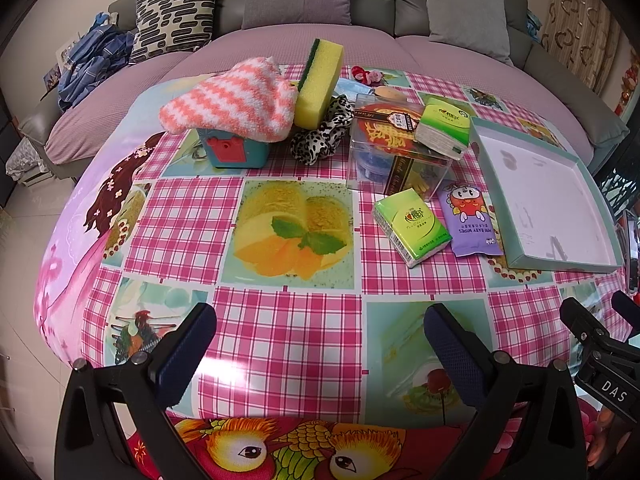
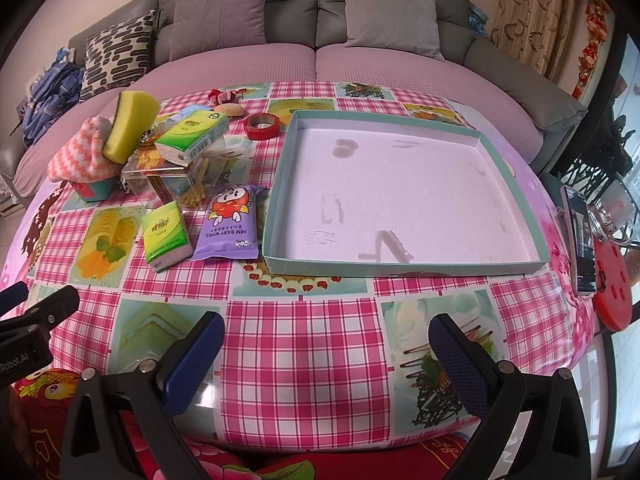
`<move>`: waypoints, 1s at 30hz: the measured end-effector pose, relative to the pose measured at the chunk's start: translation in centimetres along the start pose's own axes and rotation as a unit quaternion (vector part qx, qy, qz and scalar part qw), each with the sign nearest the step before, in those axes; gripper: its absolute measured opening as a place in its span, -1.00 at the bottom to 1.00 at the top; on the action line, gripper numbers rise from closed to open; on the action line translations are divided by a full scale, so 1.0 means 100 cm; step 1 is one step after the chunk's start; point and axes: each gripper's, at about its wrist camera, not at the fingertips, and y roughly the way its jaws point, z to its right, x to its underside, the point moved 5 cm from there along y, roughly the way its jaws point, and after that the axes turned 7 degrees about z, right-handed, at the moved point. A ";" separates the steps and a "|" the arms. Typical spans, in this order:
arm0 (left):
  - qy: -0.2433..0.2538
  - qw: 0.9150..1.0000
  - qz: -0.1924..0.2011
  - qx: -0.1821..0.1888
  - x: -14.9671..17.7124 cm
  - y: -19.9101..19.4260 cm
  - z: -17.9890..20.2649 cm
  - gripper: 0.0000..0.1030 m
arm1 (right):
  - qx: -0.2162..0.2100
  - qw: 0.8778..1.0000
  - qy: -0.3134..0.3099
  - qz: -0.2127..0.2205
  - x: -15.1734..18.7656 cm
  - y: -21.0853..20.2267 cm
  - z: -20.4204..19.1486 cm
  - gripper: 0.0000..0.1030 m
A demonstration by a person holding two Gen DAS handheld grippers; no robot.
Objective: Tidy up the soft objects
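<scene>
A pink-and-white fuzzy sock (image 1: 236,100) (image 2: 82,152) lies on a teal toy box (image 1: 236,152), with a yellow-green sponge (image 1: 318,80) (image 2: 130,124) leaning beside it. A leopard scrunchie (image 1: 318,136) lies next to them. One green tissue pack (image 1: 442,126) (image 2: 194,136) rests on a clear plastic box (image 1: 396,152); another (image 1: 412,226) (image 2: 164,236) lies on the table by a purple wipes pack (image 1: 468,220) (image 2: 230,222). An empty teal-rimmed tray (image 1: 486,168) (image 2: 276,196) sits to the right. My left gripper (image 1: 320,344) and right gripper (image 2: 326,348) are open and empty over the table's near edge.
A red tape roll (image 2: 262,126), a small plush (image 2: 222,96) and a face mask (image 1: 352,88) lie at the back. A phone (image 2: 580,240) and a red disc (image 2: 612,284) lie at the right edge. A grey sofa with cushions (image 2: 224,8) stands behind the table.
</scene>
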 end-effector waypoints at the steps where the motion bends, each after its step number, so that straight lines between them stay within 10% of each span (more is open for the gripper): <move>1: 0.000 1.000 0.000 0.000 0.001 0.000 0.000 1.00 | 0.000 1.000 0.000 0.000 0.000 0.000 0.000 1.00; 20: -0.007 1.000 -0.012 0.018 -0.001 0.003 -0.001 1.00 | -0.001 1.000 0.005 -0.009 0.002 0.002 0.000 1.00; 30: -0.021 0.997 -0.001 0.076 -0.086 0.010 -0.002 1.00 | -0.068 0.997 -0.006 -0.023 -0.053 0.008 -0.022 1.00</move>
